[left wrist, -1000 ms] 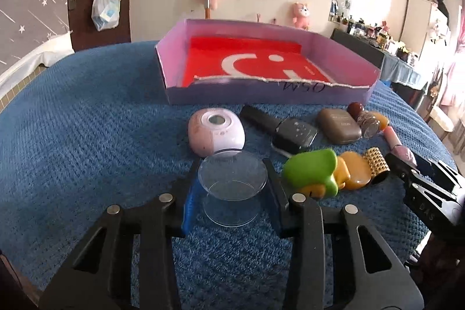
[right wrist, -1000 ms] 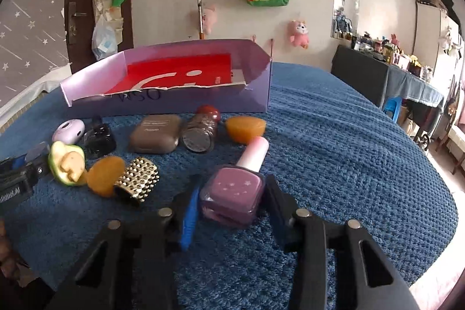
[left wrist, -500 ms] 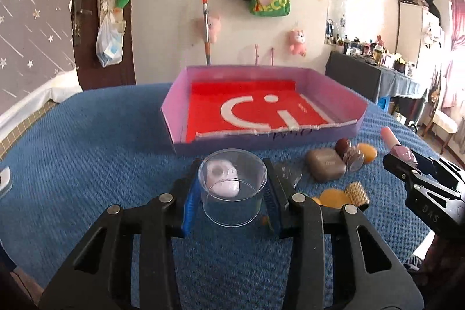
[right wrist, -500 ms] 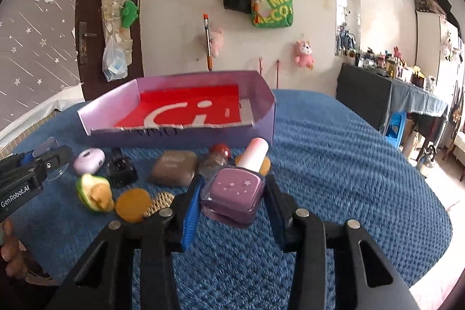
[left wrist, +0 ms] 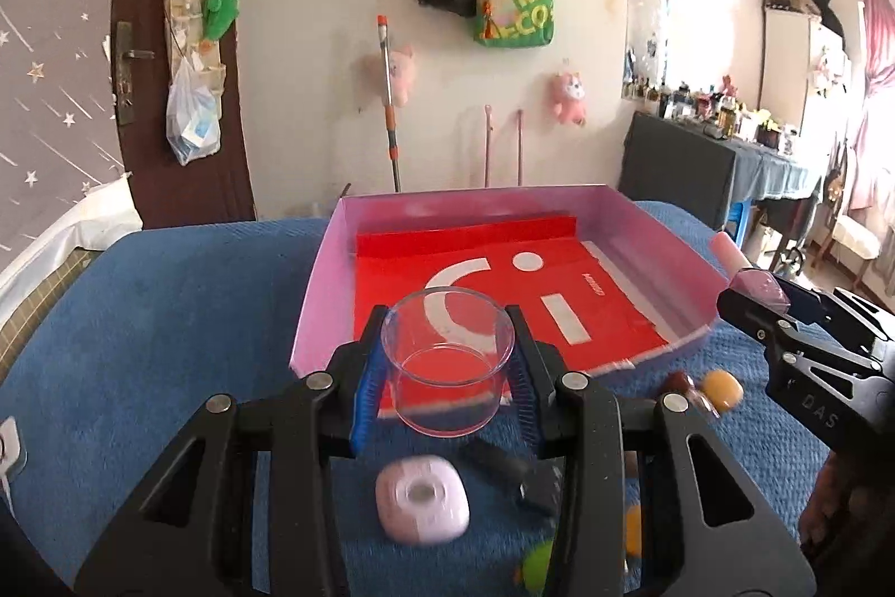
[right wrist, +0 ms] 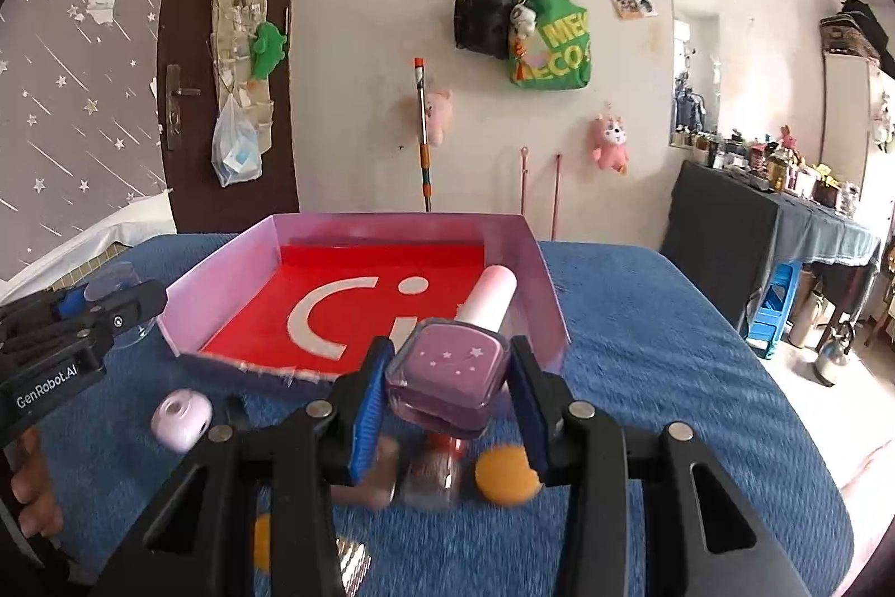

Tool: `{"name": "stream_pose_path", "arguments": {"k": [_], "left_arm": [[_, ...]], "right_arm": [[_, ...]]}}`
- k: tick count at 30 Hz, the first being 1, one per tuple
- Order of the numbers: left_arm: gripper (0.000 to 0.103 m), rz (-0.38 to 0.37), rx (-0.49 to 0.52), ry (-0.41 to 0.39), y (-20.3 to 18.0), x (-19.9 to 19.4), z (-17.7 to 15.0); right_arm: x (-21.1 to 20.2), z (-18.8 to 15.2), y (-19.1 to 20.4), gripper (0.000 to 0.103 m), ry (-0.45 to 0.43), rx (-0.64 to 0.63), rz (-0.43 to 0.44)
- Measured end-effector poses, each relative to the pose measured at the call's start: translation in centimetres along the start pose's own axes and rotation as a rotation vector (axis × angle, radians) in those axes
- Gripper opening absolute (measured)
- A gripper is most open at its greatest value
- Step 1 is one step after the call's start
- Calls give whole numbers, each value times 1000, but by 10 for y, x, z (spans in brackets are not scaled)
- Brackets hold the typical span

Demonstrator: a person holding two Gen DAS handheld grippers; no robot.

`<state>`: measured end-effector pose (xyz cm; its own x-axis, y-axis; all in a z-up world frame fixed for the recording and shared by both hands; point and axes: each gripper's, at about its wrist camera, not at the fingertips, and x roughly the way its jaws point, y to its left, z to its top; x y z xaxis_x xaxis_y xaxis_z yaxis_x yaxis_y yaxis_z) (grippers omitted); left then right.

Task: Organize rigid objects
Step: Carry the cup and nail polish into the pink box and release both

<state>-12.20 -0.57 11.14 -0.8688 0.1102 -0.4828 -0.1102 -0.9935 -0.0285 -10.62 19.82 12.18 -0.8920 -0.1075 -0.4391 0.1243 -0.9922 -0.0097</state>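
Observation:
My left gripper (left wrist: 446, 376) is shut on a clear plastic cup (left wrist: 447, 362), held upright in the air over the near edge of the pink box (left wrist: 319, 295) with a red floor. My right gripper (right wrist: 447, 381) is shut on a purple nail polish bottle (right wrist: 450, 376) with a pale pink cap, lifted in front of the box (right wrist: 224, 272). In the left wrist view the right gripper (left wrist: 755, 311) shows at the right with the bottle (left wrist: 752, 281). The left gripper (right wrist: 106, 303) and cup (right wrist: 112, 281) show at the left of the right wrist view.
Small items lie on the blue knitted cover (left wrist: 140, 317) below the grippers: a pale pink round case (left wrist: 422, 504), a black device (left wrist: 512, 476), a dark red-capped jar (right wrist: 436, 468), an orange piece (right wrist: 506, 476), a green toy (left wrist: 537, 566). A black side table (right wrist: 744, 228) stands at the right.
Both grippers rose with their loads and moved toward the box. The cup and the bottle left the cover, and the small items now lie below the fingers.

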Motion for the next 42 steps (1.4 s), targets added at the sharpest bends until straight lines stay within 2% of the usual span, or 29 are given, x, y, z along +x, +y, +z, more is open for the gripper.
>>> {"name": "stream_pose_path", "arguments": {"k": [4,6,12,19,23,26,30,42], "left_arm": [[37,-12,-9,65,2,33,14],[37,-26,-10,124,2,54,18],[37,-35,-1,271,3,98,12],[37,-31,18,367,2,122,4],[37,-30,24,410,3,133,1],[37,-31,27,432,3,137,-2],[37,-29,30,429,2,136,-1],[37,-41,35,431,-2,136,1]], "right_arm": [[34,15,-2,44,58,-18,5],[53,22,-2,44,95,-32,4],[100,30,-5,44,234,-30,50],[131,23,-6,44,372,-40,82],[139,18,-2,44,416,-75,86],[146,14,-1,44,464,-86,99],[149,9,2,44,485,-118,93],[151,9,5,44,497,-124,95]]}}
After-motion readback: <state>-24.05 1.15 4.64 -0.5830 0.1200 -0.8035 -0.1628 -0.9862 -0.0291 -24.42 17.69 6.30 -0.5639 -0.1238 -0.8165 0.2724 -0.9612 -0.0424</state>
